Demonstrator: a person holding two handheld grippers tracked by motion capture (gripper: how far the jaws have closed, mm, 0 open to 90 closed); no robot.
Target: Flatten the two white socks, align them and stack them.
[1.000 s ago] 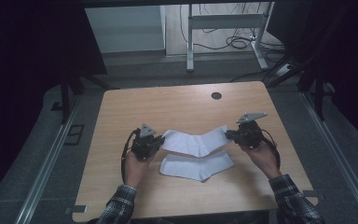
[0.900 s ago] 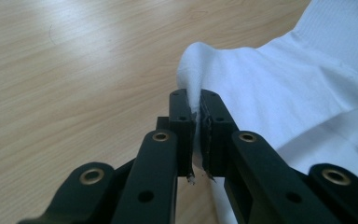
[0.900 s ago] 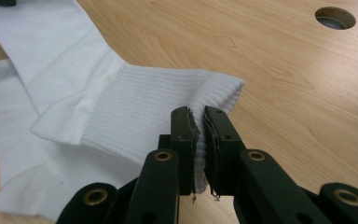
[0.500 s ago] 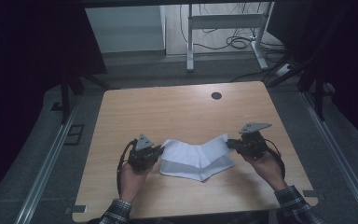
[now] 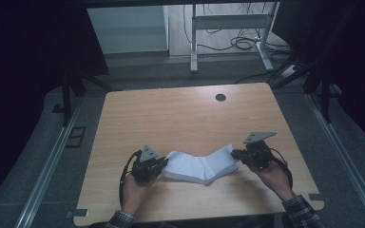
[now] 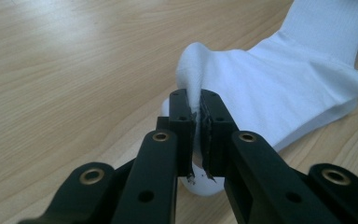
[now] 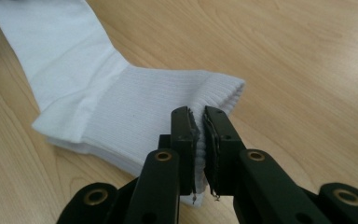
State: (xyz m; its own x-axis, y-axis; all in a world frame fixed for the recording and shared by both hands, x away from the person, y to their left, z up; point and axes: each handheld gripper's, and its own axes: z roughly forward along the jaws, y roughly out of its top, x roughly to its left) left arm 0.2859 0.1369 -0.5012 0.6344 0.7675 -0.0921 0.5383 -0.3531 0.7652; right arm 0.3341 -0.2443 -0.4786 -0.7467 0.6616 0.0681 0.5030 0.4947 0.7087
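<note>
A light wooden counter [image 5: 171,118] has a small dark round hole [image 5: 220,97] near its far edge. Beyond it stands a white metal frame [image 5: 228,28], with dark cables [image 5: 240,43] lying on the floor. Grey carpet [image 5: 43,156] and metal rails [image 5: 47,171] flank the counter.

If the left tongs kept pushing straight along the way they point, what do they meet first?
The white sock itself: the left tongs are already shut on its toe end, and the rest of the sock stretches ahead. Beyond it, probably the right tongs at the cuff, though depth is hard to judge.
</note>
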